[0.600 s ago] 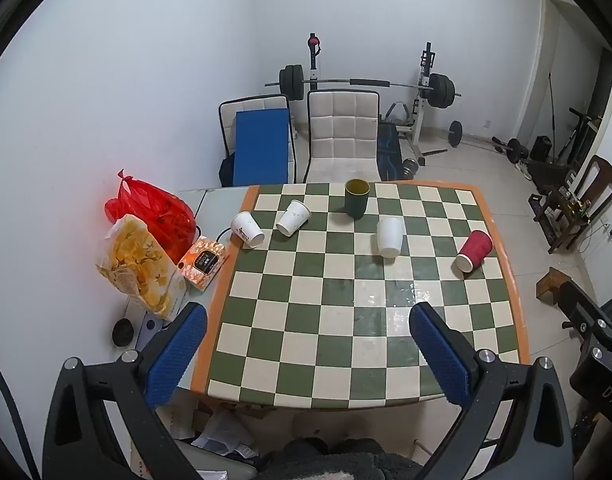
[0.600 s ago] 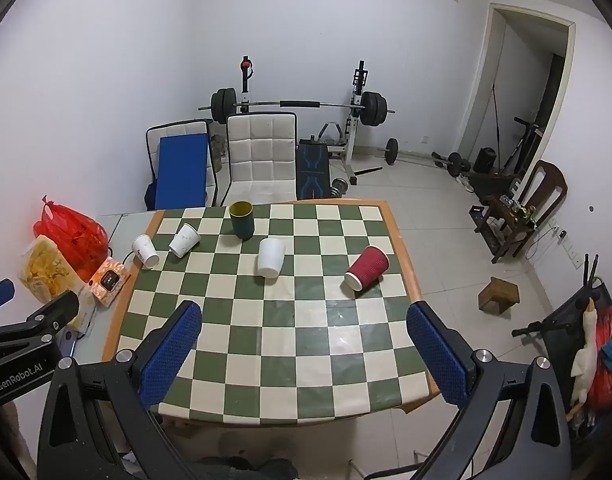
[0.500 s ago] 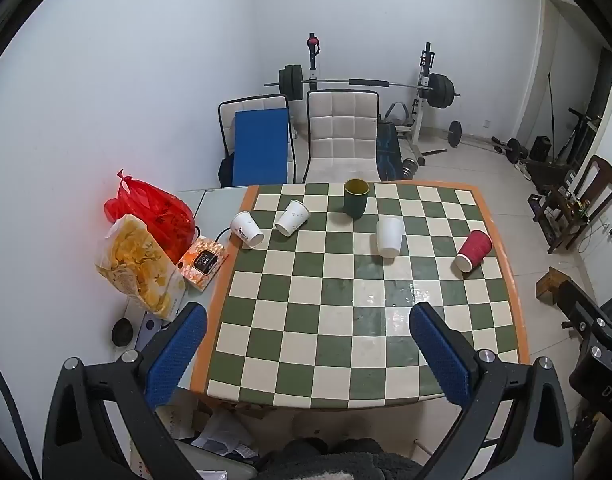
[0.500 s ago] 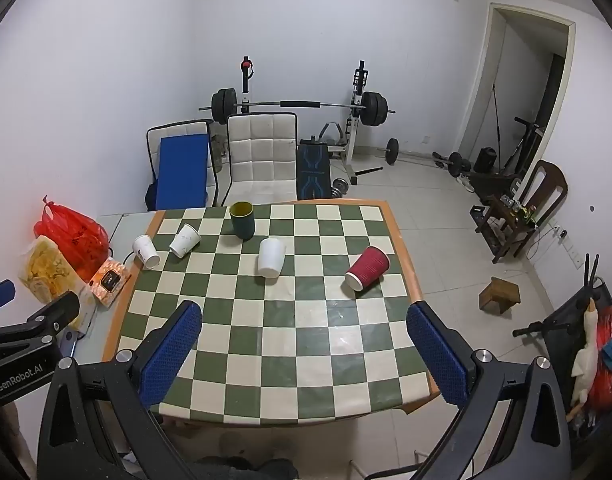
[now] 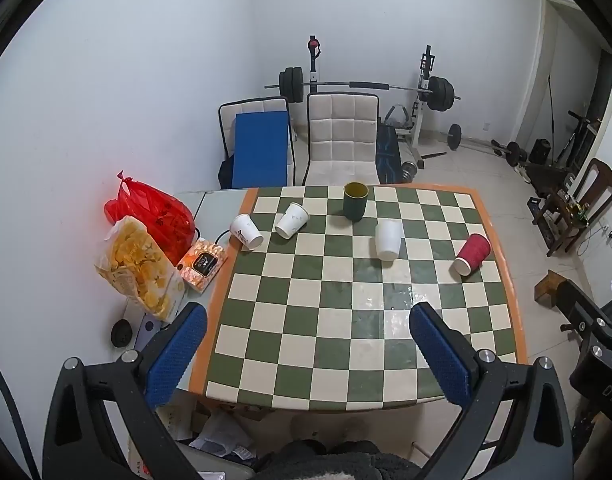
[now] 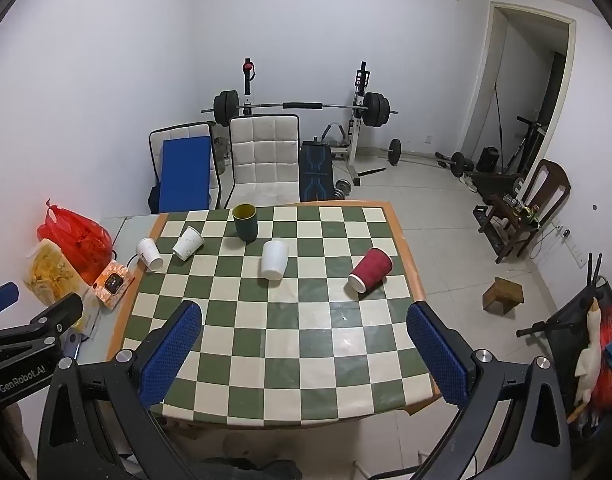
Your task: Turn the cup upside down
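Left wrist view: left gripper, blue-padded fingers spread wide apart, holding nothing, poised over the near edge of the checkered table.

Item 1: dark green cup, upright, mouth up, near the far edge of the table.
Item 2: white cup, lying on its side near the middle of the far half, just right of the green cup.
Item 3: red cup, on its side near the right border, white rim toward the camera.
Item 4: paper cup, on its side left of the green cup.
Item 5: second paper cup, on its side at the table's left orange border, close beside item 4 but apart from it.

All cups sit well apart from both grippers.

Off the table, left: red plastic bag, bag of yellow snacks in front of it, small orange box just beside the table edge.

Beyond the table: white chair, barbell rack.

Right wrist view: right gripper, fingers likewise wide apart and empty, above the table's near edge. Same cups visible; red cup nearest its right finger, yet well clear.
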Available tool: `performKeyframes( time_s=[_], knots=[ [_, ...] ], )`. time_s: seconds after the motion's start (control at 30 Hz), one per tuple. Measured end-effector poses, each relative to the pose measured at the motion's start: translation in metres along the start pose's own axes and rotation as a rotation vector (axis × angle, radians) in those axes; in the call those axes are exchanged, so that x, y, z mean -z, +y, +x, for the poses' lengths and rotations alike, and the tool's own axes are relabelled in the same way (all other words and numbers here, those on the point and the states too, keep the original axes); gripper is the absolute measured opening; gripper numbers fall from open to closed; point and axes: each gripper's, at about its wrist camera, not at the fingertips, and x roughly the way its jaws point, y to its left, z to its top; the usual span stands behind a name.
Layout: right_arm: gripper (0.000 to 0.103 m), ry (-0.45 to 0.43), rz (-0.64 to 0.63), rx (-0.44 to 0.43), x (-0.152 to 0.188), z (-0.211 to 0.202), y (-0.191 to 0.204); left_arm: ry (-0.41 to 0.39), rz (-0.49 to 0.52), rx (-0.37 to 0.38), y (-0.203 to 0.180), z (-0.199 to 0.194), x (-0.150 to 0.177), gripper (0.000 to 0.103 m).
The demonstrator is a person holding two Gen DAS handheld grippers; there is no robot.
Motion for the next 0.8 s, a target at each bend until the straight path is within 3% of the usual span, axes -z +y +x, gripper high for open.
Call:
performKeyframes(
  time_s=[0.8],
  knots=[
    [0.103, -0.002, -0.005, -0.028, -0.017, 0.001, 0.012, -0.014, -0.009, 0.005, -0.006, -0.01, -0.012, 0.103]
  ],
)
